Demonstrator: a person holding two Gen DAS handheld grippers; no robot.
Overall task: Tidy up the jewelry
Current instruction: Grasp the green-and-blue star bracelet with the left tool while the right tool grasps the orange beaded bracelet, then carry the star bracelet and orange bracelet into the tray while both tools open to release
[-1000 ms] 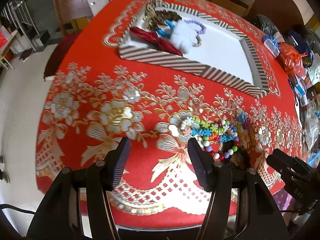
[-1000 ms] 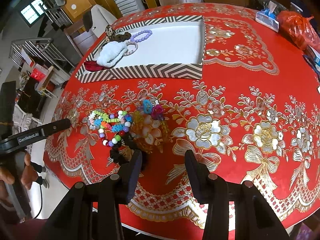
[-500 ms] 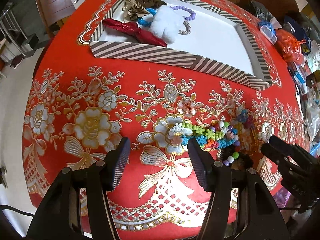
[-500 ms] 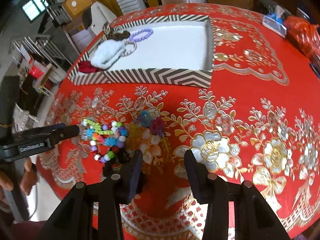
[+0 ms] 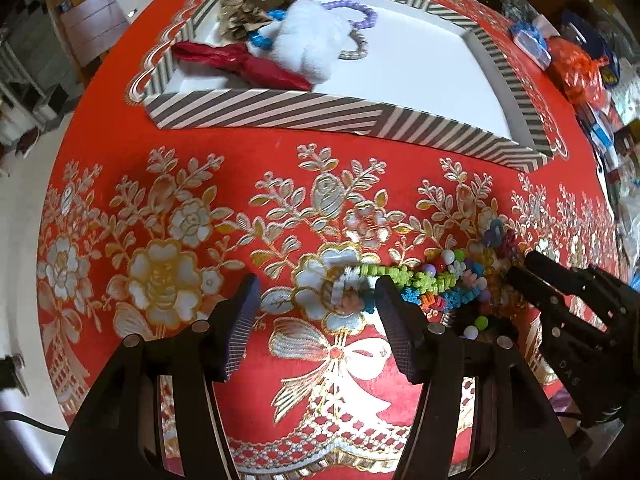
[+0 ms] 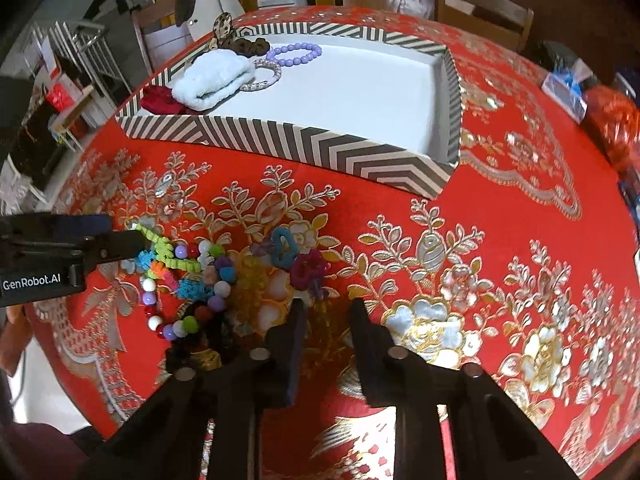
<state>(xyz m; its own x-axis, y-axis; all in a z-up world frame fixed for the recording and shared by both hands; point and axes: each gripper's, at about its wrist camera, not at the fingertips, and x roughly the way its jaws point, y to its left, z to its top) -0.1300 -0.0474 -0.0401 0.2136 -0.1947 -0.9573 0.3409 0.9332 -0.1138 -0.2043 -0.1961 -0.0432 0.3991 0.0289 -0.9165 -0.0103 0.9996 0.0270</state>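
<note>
Red gold-flowered cloth covers the desk (image 5: 168, 168). Nearest, the left tongs (image 5: 316, 312) stand spread, the green-and-white end of the bead pile (image 5: 432, 284) at 1 o'clock, its long axis running 9 to 3. The right tongs (image 6: 326, 316), narrowly parted and empty, sit nearer, beads at 10 o'clock. Writing: "GenRobot.AI". Farther, the striped tray (image 6: 280, 140) at 12.

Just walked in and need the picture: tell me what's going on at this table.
A person is sorting jewelry with a pair of tongs in each hand. Both the left tongs and the right tongs are open and holding nothing, lowered on either side of a heap of colourful bead bracelets lying on the red tablecloth. The striped tray behind already holds a purple bracelet, a white fluffy scrunchie and a few other pieces.
</note>
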